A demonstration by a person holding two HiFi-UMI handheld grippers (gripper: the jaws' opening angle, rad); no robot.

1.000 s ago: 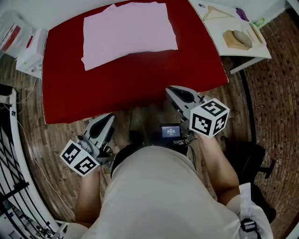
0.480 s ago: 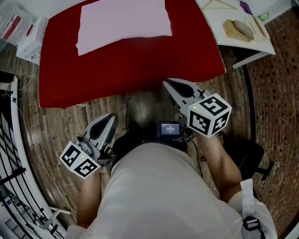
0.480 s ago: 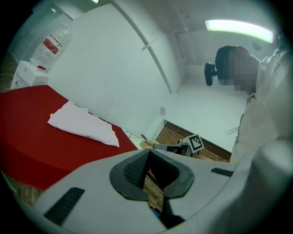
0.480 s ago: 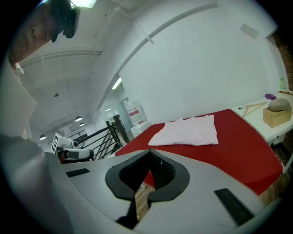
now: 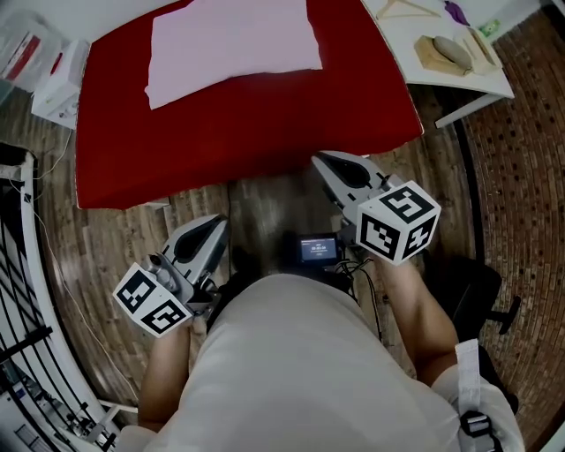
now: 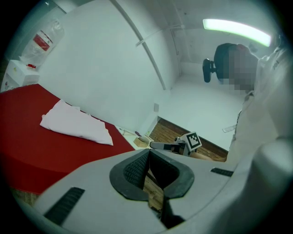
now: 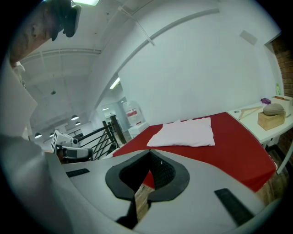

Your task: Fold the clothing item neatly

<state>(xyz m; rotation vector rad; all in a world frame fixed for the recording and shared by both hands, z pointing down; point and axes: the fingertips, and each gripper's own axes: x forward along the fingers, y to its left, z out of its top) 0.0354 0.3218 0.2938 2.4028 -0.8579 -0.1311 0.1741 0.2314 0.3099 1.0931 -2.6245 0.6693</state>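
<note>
A pale pink folded garment [image 5: 231,42] lies flat on the far part of the red table [image 5: 247,132]; it also shows as the garment [image 6: 75,122] in the left gripper view and the garment [image 7: 184,133] in the right gripper view. My left gripper [image 5: 214,228] is shut and empty, held over the wooden floor short of the table's near edge. My right gripper [image 5: 324,167] is shut and empty too, its tip close to the table's near edge at the right. Neither touches the cloth.
A white side table [image 5: 441,48] at the far right carries a wooden hanger [image 5: 408,9] and a wooden block [image 5: 446,55]. White boxes [image 5: 55,84] stand left of the red table. A black metal rack [image 5: 22,291] runs along the left. A small screen device [image 5: 316,249] sits at my waist.
Both grippers have drawn back from the table toward my body, so the table's near edge now lies farther from them. The garment lies as before. Both stay shut.
</note>
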